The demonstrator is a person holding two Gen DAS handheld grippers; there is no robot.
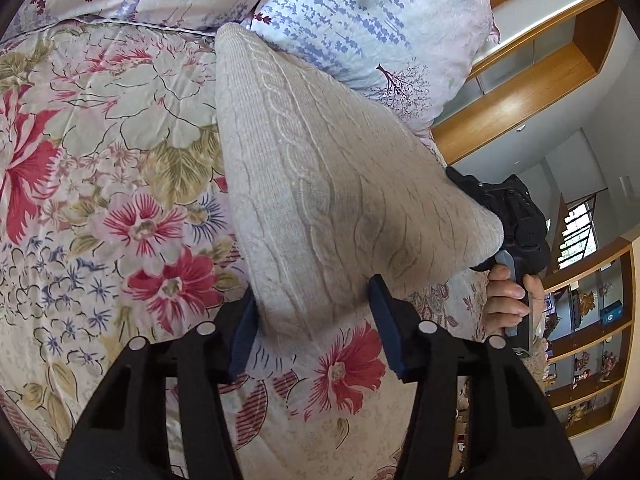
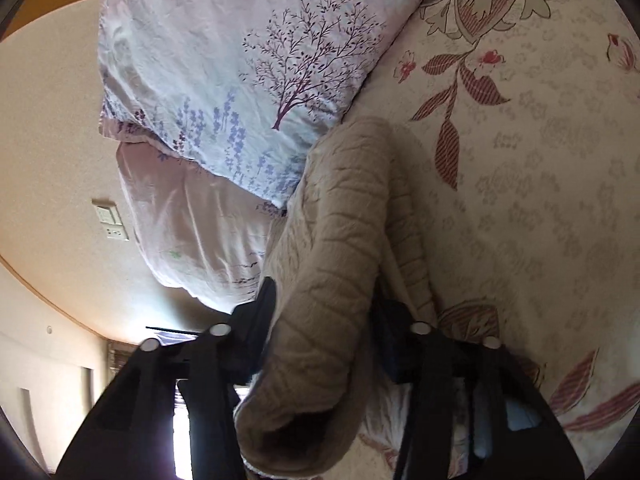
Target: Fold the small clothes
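Observation:
A beige cable-knit garment [image 1: 320,184] is held up above the floral bedspread [image 1: 100,168], stretched between both grippers. My left gripper [image 1: 316,312] is shut on its lower corner, blue pads pressing either side. In the left wrist view, the right gripper [image 1: 508,216] grips the garment's right corner, a hand on its handle. In the right wrist view, the garment [image 2: 332,280] runs between the jaws of my right gripper [image 2: 324,312], which is shut on it, and hangs down to the bedspread [image 2: 540,200].
Pillows with lavender and tree prints [image 1: 360,20] [image 2: 240,80] lie at the head of the bed. Wooden shelves with small ornaments [image 1: 588,320] stand to the right. A wall switch plate [image 2: 110,220] is on the beige wall.

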